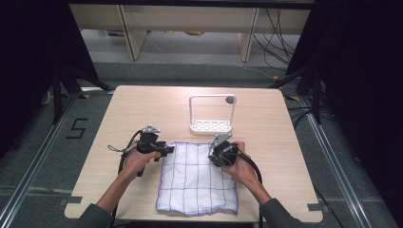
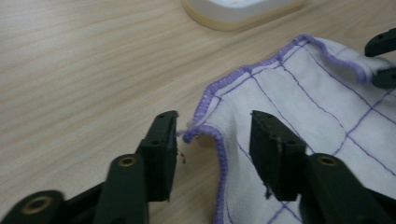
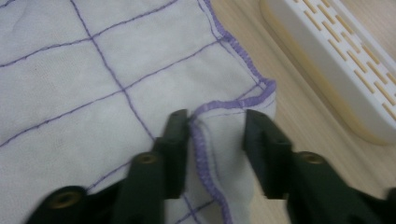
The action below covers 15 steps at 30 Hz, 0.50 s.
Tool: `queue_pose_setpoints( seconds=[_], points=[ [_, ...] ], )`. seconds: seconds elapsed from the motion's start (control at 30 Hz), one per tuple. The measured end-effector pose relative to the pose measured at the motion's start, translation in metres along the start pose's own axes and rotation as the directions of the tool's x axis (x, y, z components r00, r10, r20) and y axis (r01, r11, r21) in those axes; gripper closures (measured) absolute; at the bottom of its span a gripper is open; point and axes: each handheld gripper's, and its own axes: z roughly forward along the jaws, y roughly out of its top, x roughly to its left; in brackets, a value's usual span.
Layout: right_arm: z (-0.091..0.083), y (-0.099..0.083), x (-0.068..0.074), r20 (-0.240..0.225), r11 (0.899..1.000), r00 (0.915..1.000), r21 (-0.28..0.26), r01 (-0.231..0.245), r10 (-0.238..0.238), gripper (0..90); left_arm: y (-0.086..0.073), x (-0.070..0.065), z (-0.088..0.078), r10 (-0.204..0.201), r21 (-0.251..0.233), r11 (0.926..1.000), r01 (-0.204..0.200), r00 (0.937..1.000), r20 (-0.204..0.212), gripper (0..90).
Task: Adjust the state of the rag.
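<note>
A white cloth (image 1: 197, 183) with a purple grid and purple hem lies flat on the near half of the wooden table (image 1: 142, 109). My left gripper (image 1: 168, 149) is low at the cloth's far left corner. In the left gripper view its jaws (image 2: 212, 135) stand open on either side of the curled-up corner of the cloth (image 2: 303, 102), with gaps to both pads. My right gripper (image 1: 215, 153) is at the far right corner. Its jaws (image 3: 215, 126) straddle a raised fold of the hem of the cloth (image 3: 70, 70), one pad against it and the other apart.
A white slotted rack (image 1: 211, 124) with a tall frame stands just beyond the cloth, its base close to both grippers (image 2: 238, 9) (image 3: 336, 60). The right gripper's black jaw tips (image 2: 383, 60) appear at the right edge of the left gripper view.
</note>
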Motion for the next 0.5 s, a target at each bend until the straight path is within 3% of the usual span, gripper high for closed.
queue_pose_setpoints(
  seconds=[0.1,0.2,0.23,0.37,0.43,0.47,0.5],
  points=[
    [-0.005,0.002,-0.010,0.006,0.999,0.9999,-0.033,-0.014,0.014,83.6,0.000,-0.001,-0.001,0.030,-0.015,0.9995,-0.030,0.9996,-0.002,71.5],
    [-0.013,-0.001,-0.018,0.010,0.998,0.9989,-0.044,-0.046,0.046,85.3,0.001,0.001,-0.004,0.052,-0.042,0.9977,-0.053,0.9985,-0.015,78.7],
    [-0.015,-0.002,-0.018,-0.007,0.993,0.9955,-0.063,-0.095,0.095,85.4,0.001,0.001,-0.005,0.057,-0.046,0.9972,-0.058,0.9982,-0.018,79.8],
    [-0.023,-0.008,-0.033,-0.033,0.983,0.9884,-0.104,-0.151,0.148,86.2,0.002,0.003,-0.009,0.077,-0.069,0.9945,-0.079,0.9968,-0.022,82.7],
    [-0.025,-0.010,-0.037,-0.033,0.982,0.9885,-0.116,-0.150,0.147,86.3,0.002,0.003,-0.008,0.059,-0.090,0.9940,-0.061,0.9981,-0.019,82.9],
    [-0.030,-0.013,-0.044,-0.037,0.975,0.9813,-0.115,-0.192,0.189,86.6,0.002,0.005,-0.010,0.090,-0.069,0.9935,-0.091,0.9957,-0.024,83.1],
    [-0.031,-0.015,-0.047,-0.041,0.967,0.9762,-0.134,-0.217,0.213,86.8,0.002,0.005,-0.010,0.086,-0.076,0.9932,-0.088,0.9961,-0.018,83.2]
  ],
)
